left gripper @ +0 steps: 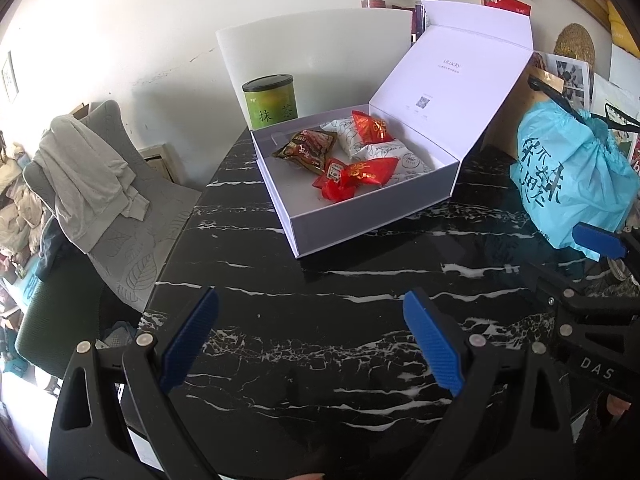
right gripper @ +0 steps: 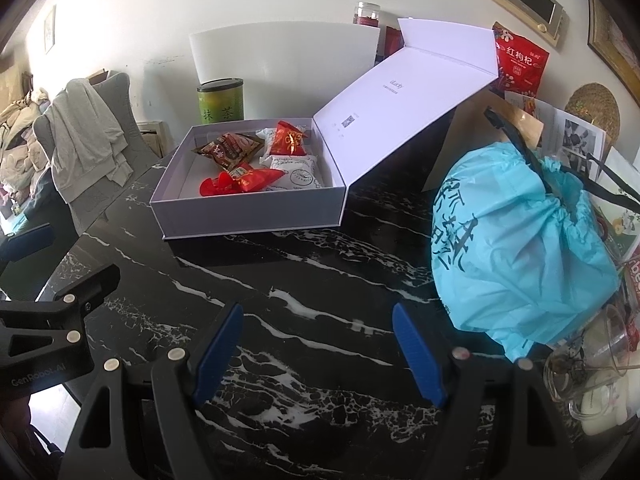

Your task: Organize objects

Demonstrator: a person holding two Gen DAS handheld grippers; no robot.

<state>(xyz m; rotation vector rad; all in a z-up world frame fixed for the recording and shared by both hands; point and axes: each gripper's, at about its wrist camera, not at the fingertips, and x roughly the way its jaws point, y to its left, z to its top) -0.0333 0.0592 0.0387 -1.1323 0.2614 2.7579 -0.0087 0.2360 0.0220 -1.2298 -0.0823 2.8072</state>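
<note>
Black marble table (left gripper: 320, 360) carries a white box (left gripper: 360, 232) at upper centre, lid up, with red, brown and white snack packets (left gripper: 352, 152) inside. Both the left hand-held gripper (left gripper: 310, 340) and right hand-held gripper (right gripper: 318, 354), low in frame, hover released and empty. A blue bag (right gripper: 520, 260) sits at right.

Black hand-held gripper (left gripper: 310, 344), ribbed blue pads (left gripper: 432, 344)
</note>
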